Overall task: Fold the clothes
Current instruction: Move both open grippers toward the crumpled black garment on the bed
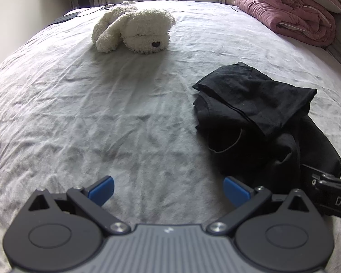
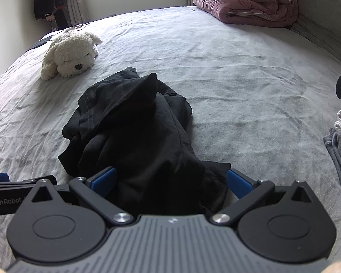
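Lying crumpled on the grey bed [image 2: 238, 68], the black garment [image 2: 134, 122] sits at 12 o'clock from the right gripper [image 2: 170, 182], jaws apart around its near end; left gripper [image 1: 168, 190] jaws apart, garment at 2 o'clock.

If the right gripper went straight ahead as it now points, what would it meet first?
The crumpled black garment: its near edge already lies between the open right gripper jaws, though how high the gripper sits above the cloth is unclear.
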Motion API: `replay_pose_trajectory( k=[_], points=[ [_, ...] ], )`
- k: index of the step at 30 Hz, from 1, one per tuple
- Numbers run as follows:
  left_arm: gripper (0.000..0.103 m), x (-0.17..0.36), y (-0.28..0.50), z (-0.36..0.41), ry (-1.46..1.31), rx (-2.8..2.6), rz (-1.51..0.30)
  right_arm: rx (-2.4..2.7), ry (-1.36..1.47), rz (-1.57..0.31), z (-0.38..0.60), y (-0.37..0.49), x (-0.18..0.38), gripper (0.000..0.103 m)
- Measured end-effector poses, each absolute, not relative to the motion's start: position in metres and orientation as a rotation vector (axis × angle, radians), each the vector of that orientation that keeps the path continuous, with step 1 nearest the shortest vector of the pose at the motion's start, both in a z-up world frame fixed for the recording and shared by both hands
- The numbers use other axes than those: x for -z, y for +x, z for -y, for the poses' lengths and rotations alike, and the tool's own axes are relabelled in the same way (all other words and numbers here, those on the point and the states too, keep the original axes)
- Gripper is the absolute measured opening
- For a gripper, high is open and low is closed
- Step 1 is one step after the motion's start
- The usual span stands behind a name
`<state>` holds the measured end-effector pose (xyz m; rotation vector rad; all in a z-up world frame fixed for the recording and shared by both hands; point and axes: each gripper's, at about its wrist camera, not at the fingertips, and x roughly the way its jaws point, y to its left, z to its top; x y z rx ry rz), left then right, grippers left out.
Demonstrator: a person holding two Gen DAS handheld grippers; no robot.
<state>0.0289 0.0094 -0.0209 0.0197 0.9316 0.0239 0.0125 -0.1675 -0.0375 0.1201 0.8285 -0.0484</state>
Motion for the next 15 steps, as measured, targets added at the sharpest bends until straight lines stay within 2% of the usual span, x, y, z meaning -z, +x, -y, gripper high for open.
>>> replay_pose_trajectory(
  k=[15],
  points=[
    [0.103, 0.0255, 0.0305, -0.0087, 0.029, -0.017, -0.951, 0.051, 0.136, -0.865, 0.1671, 0.015, 0.0447, 0.103]
  ],
)
